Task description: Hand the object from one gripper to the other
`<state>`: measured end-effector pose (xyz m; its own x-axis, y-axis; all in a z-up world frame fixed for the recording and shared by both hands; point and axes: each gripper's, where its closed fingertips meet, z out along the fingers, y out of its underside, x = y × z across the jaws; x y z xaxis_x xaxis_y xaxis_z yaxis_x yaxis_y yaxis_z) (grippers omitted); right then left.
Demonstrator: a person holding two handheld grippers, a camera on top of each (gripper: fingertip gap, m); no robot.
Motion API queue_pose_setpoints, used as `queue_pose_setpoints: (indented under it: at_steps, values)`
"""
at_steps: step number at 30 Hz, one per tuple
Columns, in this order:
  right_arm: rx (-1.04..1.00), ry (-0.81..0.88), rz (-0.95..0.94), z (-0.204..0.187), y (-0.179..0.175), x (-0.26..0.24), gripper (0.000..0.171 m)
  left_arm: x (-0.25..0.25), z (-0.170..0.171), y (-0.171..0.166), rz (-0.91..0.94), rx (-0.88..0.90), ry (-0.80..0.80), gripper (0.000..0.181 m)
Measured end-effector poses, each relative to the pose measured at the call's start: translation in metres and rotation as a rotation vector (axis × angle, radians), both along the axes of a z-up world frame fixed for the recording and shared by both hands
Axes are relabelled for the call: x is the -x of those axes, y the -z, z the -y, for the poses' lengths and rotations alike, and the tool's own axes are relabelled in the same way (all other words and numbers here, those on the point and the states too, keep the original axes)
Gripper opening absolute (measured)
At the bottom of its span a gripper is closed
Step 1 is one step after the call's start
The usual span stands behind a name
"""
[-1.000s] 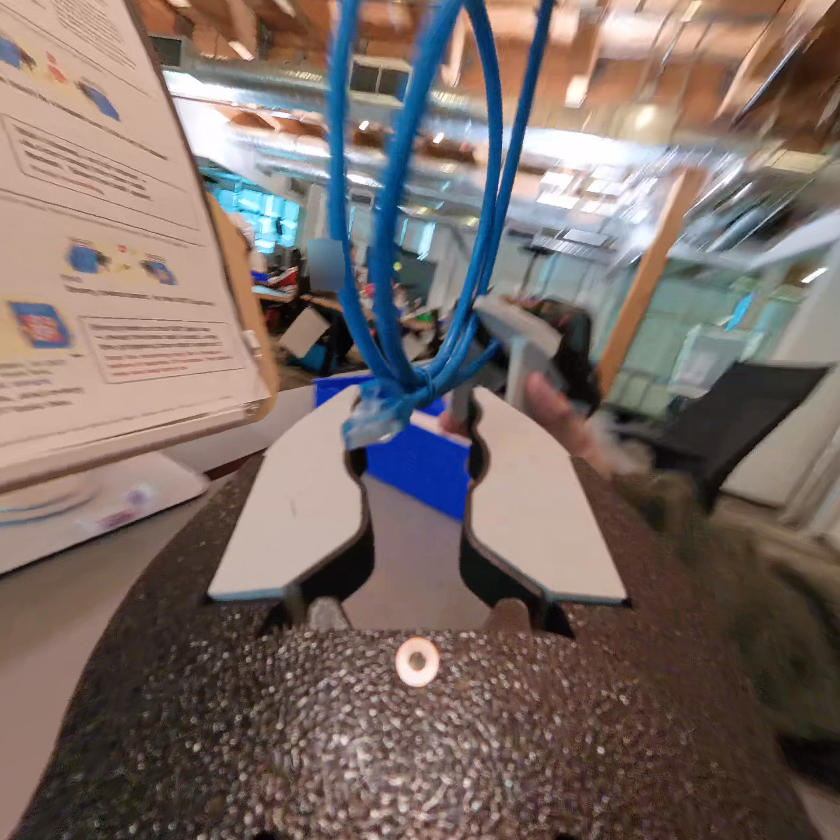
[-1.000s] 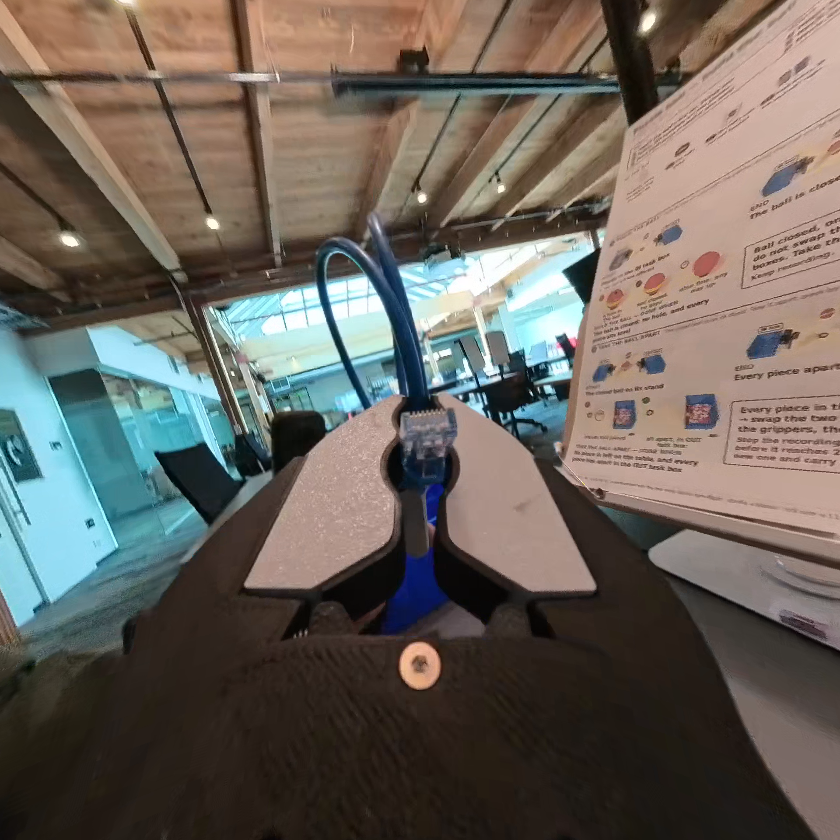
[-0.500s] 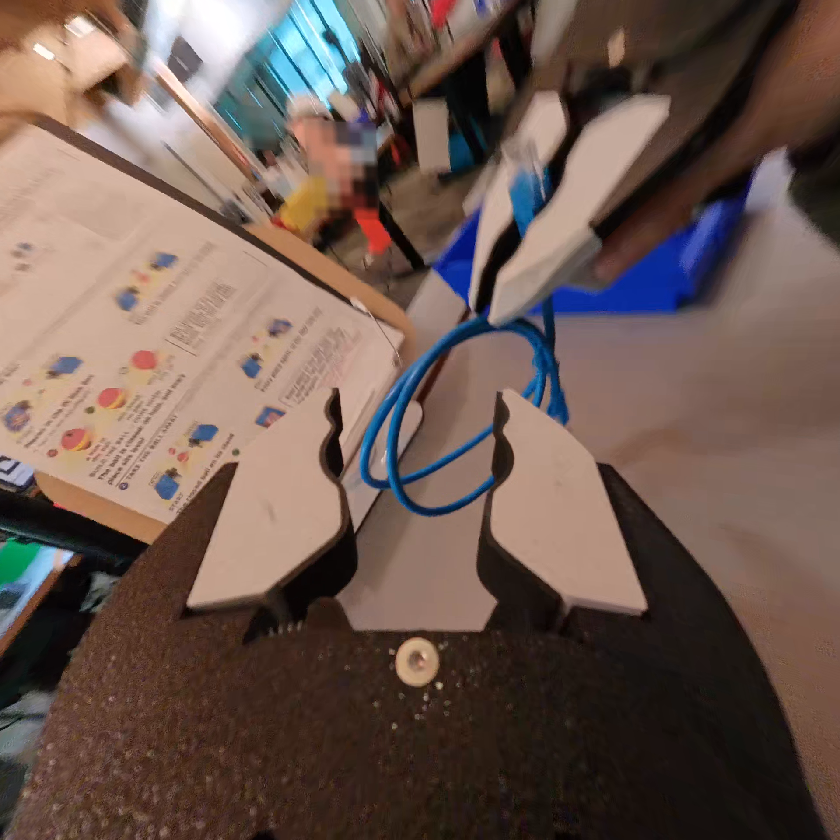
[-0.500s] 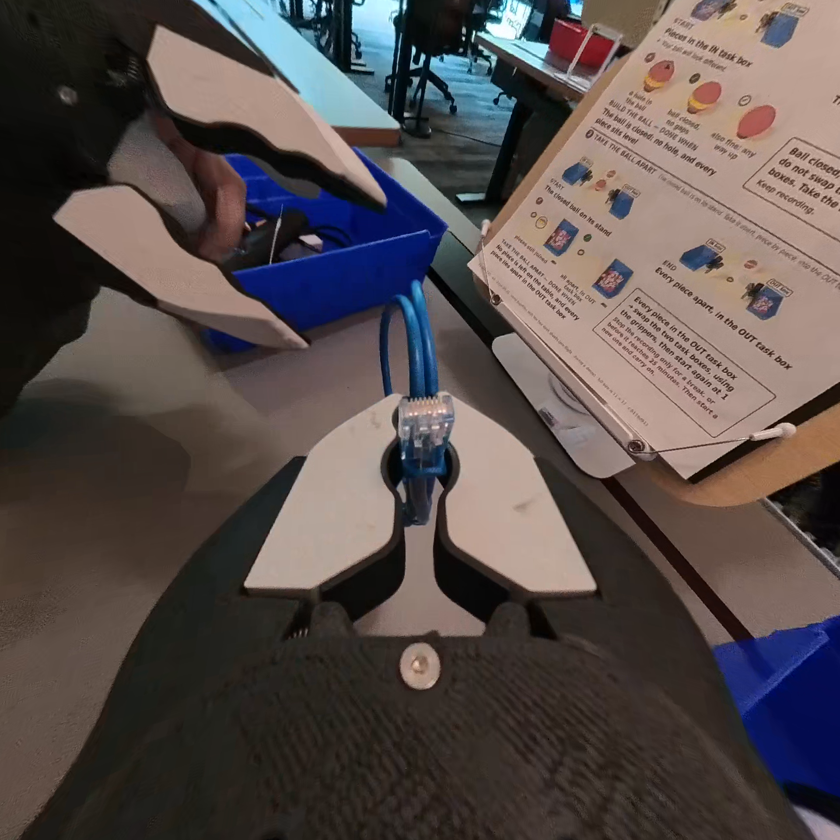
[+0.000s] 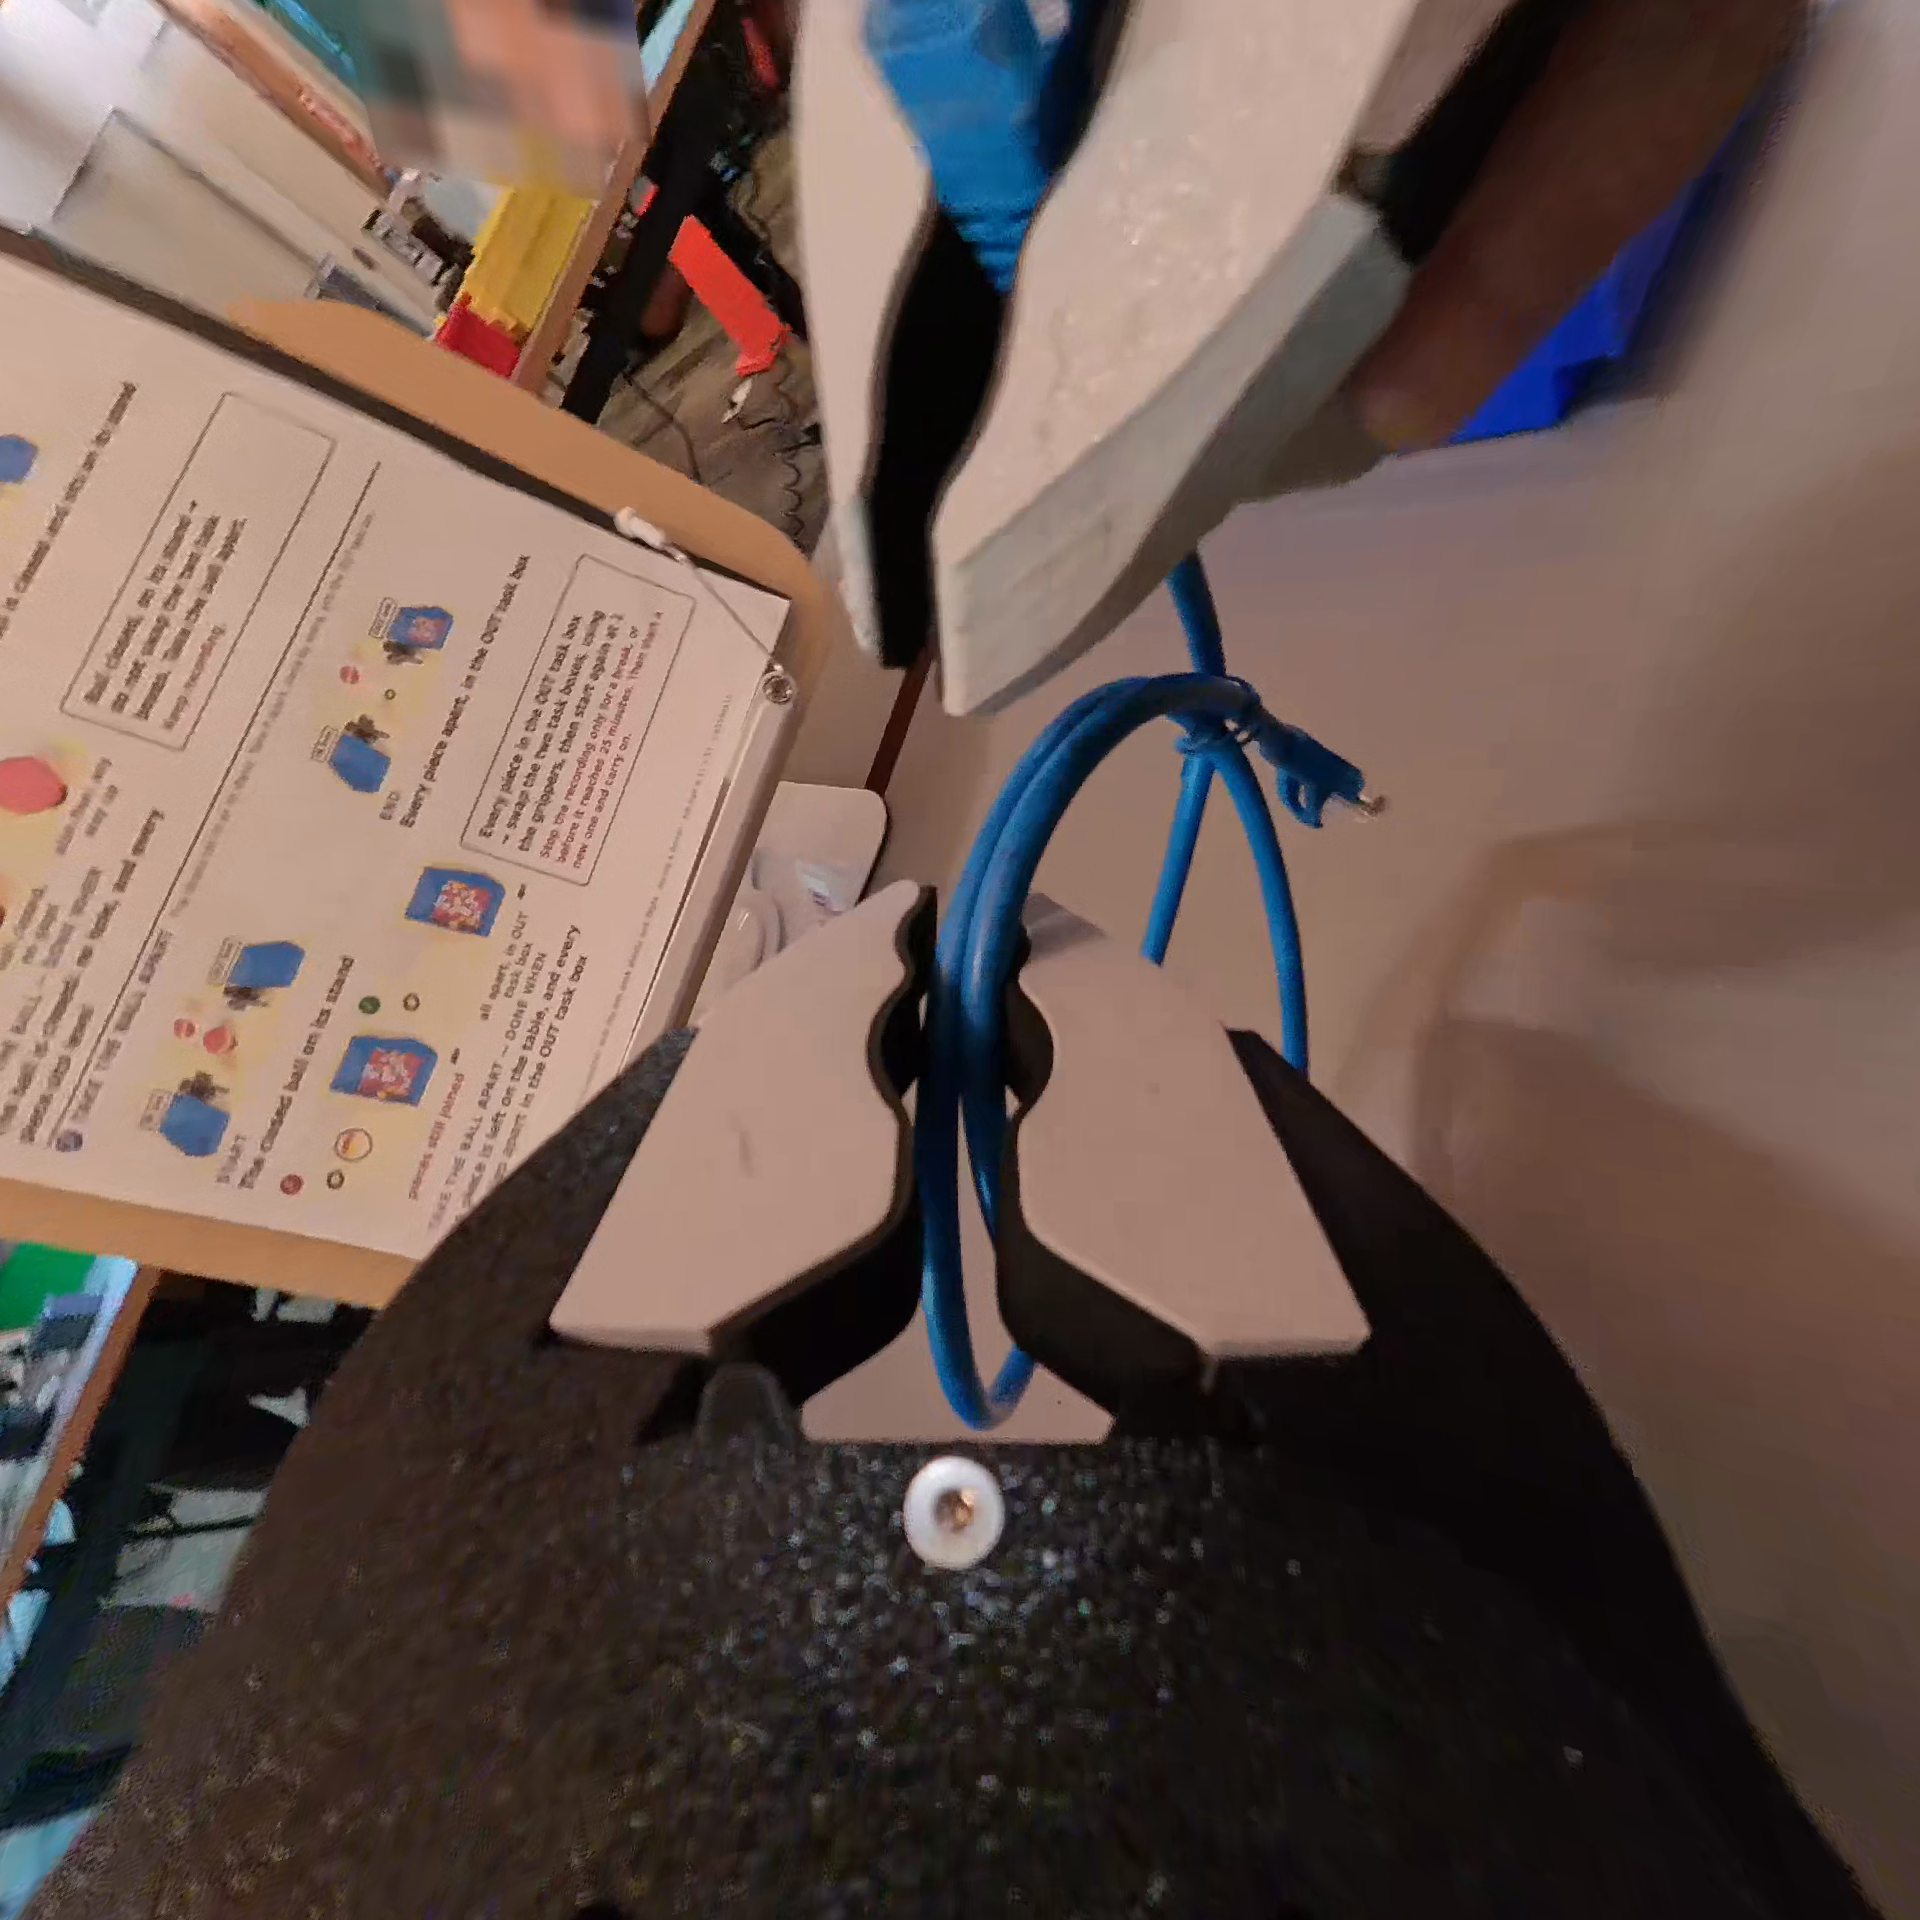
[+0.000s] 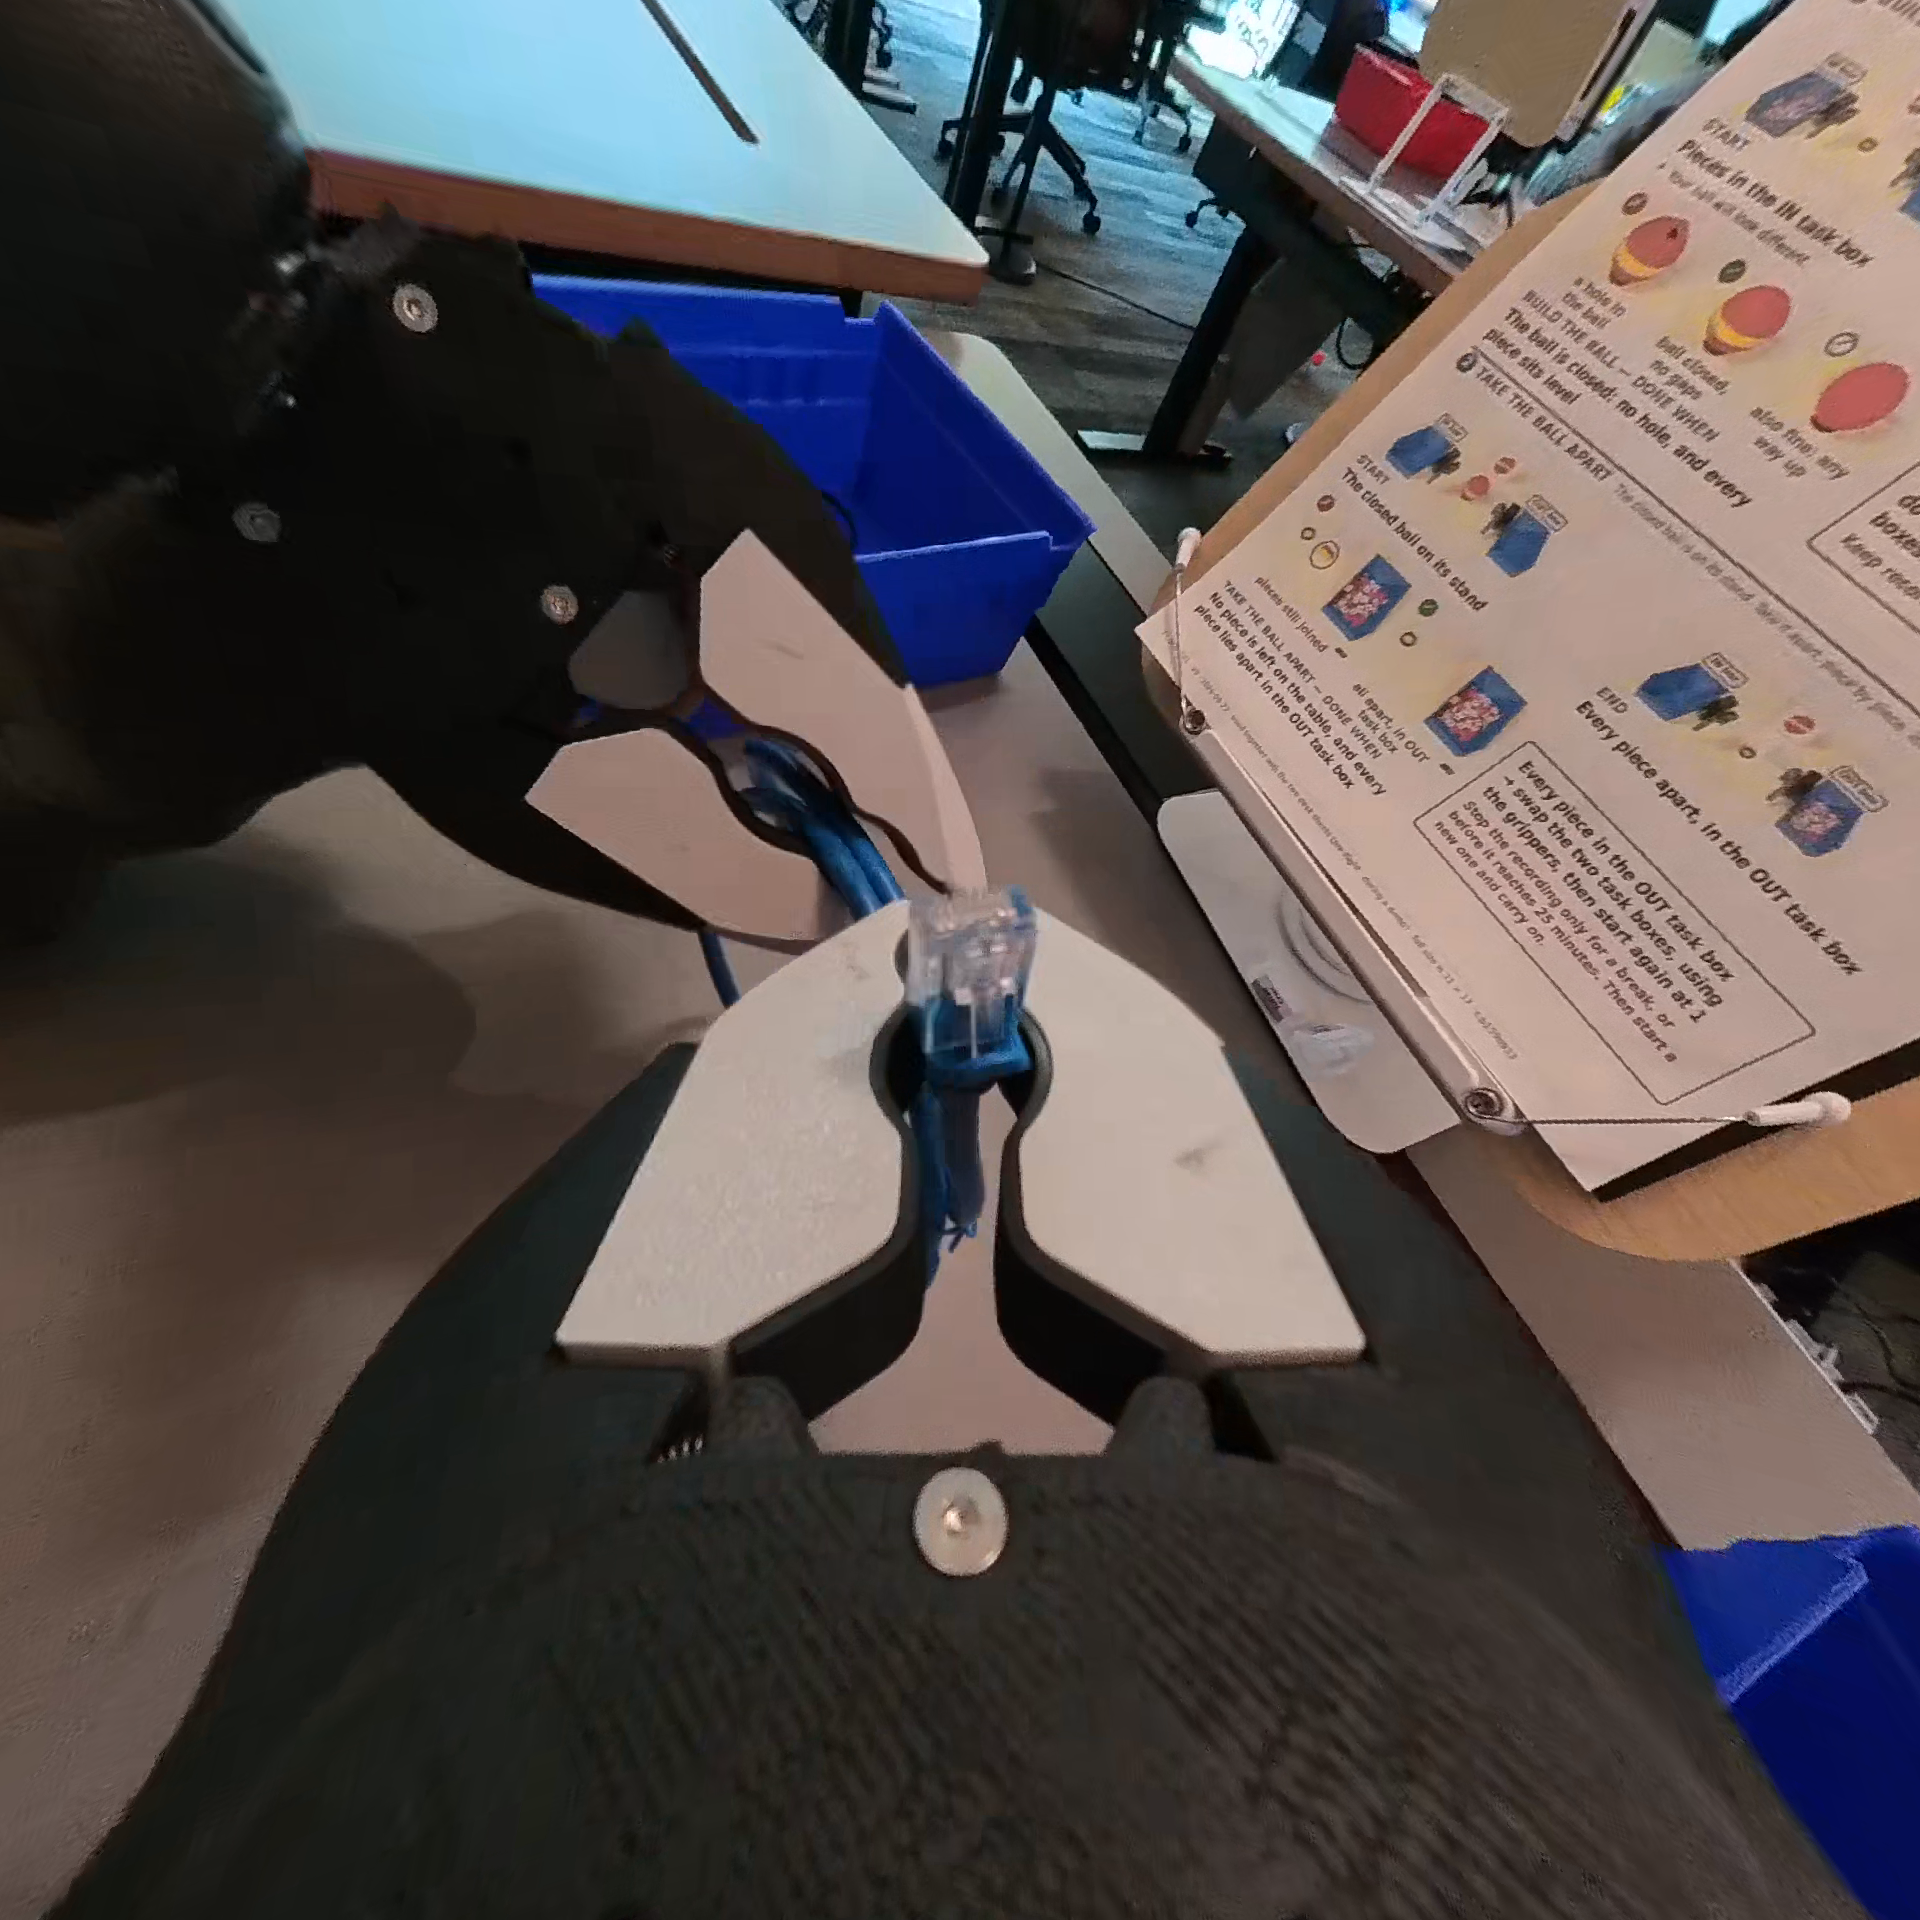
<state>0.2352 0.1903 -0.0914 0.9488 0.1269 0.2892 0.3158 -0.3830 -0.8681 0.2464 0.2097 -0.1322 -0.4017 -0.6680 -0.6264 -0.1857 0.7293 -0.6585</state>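
Observation:
A blue network cable with a clear plug hangs between both grippers above the grey table. My right gripper is shut on the cable just behind the plug. In the left wrist view it comes in from the top with the cable's loop hanging below it. My left gripper is shut on the loop's strands, which run down between its fingers. In the right wrist view the left gripper sits just beyond my right fingertips, clamping the blue strands.
A printed instruction sheet on a tilted wooden board stands close on one side and also shows in the left wrist view. Its white base rests on the table. A blue bin sits behind the grippers. Another blue bin is at lower right. The grippers' ends are close to 5 centimetres from one another.
My left gripper was open half a second ago. It has moved in over the hanging loop and closed on it. The right gripper kept its hold near the plug.

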Motion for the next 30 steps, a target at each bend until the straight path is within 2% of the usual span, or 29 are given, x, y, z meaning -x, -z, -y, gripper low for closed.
queue_pose_setpoints:
  at_steps: [1, 5, 7, 10, 13, 17, 18, 19, 21, 26, 30]
  values:
    - [-0.047, 0.004, -0.007, -0.001, -0.006, -0.001, 0.017, -0.001, -0.003, -0.003, 0.010, 0.035, -0.022, 0.009]
    - [-0.238, 0.037, -0.032, -0.001, -0.036, -0.005, 0.075, -0.005, -0.020, -0.021, 0.073, 0.238, -0.111, 0.008]
    - [-0.314, 0.074, -0.021, 0.003, -0.049, -0.010, 0.087, -0.005, -0.029, -0.031, 0.112, 0.376, -0.138, 0.007]
    - [-0.379, 0.123, -0.071, 0.004, -0.057, -0.019, 0.096, -0.001, -0.041, -0.052, 0.186, 0.616, -0.157, 0.008]
    - [-0.393, 0.124, -0.146, -0.003, -0.053, -0.020, 0.096, 0.007, -0.046, -0.073, 0.259, 0.801, -0.112, 0.007]
    - [-0.349, 0.027, -0.213, -0.019, -0.039, -0.001, 0.079, 0.017, -0.045, -0.095, 0.307, 1.016, -0.039, 0.008]
    - [-0.337, 0.016, -0.201, -0.022, -0.036, 0.002, 0.064, 0.018, -0.046, -0.097, 0.307, 1.045, -0.033, 0.008]
    - [-0.336, 0.006, -0.180, -0.023, -0.036, 0.004, 0.041, 0.019, -0.046, -0.098, 0.302, 1.060, -0.029, 0.007]
    - [-0.365, 0.006, -0.151, -0.023, -0.041, 0.005, 0.017, 0.021, -0.048, -0.101, 0.317, 1.079, -0.017, 0.008]
    - [-0.396, 0.011, -0.232, -0.017, -0.051, 0.000, 0.008, 0.023, -0.039, -0.103, 0.319, 1.028, 0.037, 0.008]
    - [-0.425, 0.035, -0.184, -0.008, -0.056, -0.009, 0.007, 0.022, -0.024, -0.096, 0.273, 0.937, 0.089, 0.010]
